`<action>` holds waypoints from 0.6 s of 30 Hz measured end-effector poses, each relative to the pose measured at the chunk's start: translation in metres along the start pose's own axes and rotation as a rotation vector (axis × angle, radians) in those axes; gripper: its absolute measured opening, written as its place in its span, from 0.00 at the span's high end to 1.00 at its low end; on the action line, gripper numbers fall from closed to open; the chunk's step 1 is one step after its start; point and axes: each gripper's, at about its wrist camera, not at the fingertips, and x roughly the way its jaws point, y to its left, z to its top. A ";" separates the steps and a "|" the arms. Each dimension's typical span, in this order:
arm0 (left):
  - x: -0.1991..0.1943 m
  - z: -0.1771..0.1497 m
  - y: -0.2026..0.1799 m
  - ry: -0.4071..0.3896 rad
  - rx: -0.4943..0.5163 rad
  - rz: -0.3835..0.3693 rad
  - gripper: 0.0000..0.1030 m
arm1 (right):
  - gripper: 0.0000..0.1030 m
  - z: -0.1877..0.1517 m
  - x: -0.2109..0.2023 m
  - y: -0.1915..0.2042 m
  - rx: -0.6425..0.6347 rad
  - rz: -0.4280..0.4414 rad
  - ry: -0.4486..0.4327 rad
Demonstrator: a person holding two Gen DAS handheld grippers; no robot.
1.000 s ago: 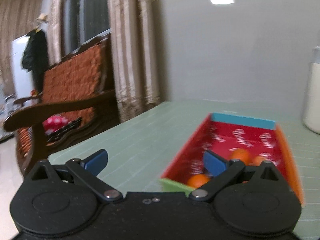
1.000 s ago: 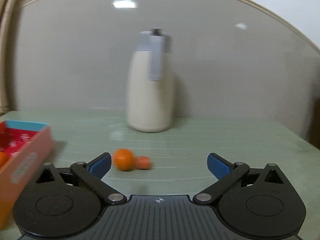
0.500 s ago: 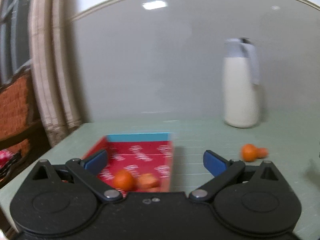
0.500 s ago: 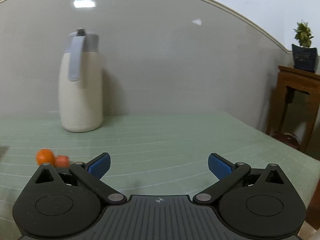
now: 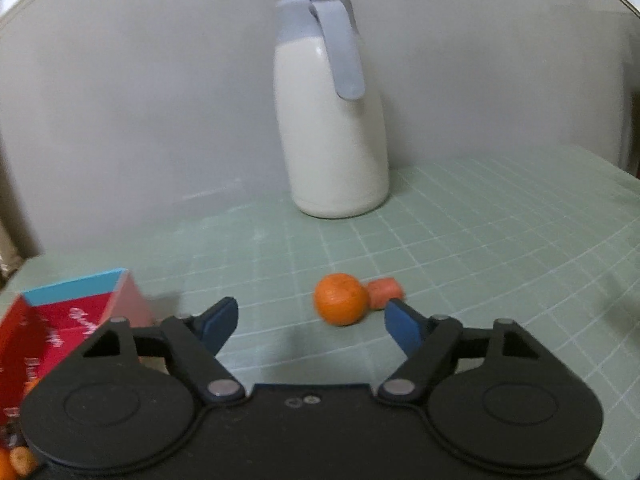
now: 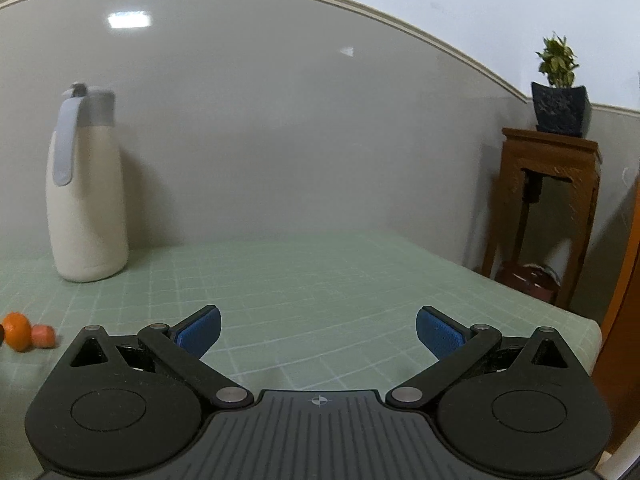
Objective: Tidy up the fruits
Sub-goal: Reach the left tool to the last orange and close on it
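The left gripper [image 5: 308, 322], jaws wide, is pointing at the orange [image 5: 341, 299] sitting mid-frame just past its tips and a bit right, while the right gripper [image 6: 318, 330], also wide, is seeing it far left

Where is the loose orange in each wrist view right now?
Left wrist: the orange sits centre frame on the green mat, just ahead of the open left gripper.
Right wrist: orange at far left edge.
Shared landmark: white thermos jug.
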 end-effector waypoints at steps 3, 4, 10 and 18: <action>0.012 0.001 -0.001 0.015 -0.023 -0.025 0.33 | 0.00 0.003 -0.001 -0.006 0.021 0.004 0.001; 0.013 0.003 -0.001 0.016 -0.028 -0.031 0.37 | 0.00 0.004 -0.002 -0.007 0.025 0.008 0.000; 0.034 0.006 0.005 0.060 -0.077 -0.061 0.53 | 0.00 0.006 -0.005 0.000 0.002 0.036 -0.009; 0.051 0.003 0.010 0.092 -0.111 -0.121 0.72 | 0.00 0.006 -0.004 0.003 0.005 0.052 -0.006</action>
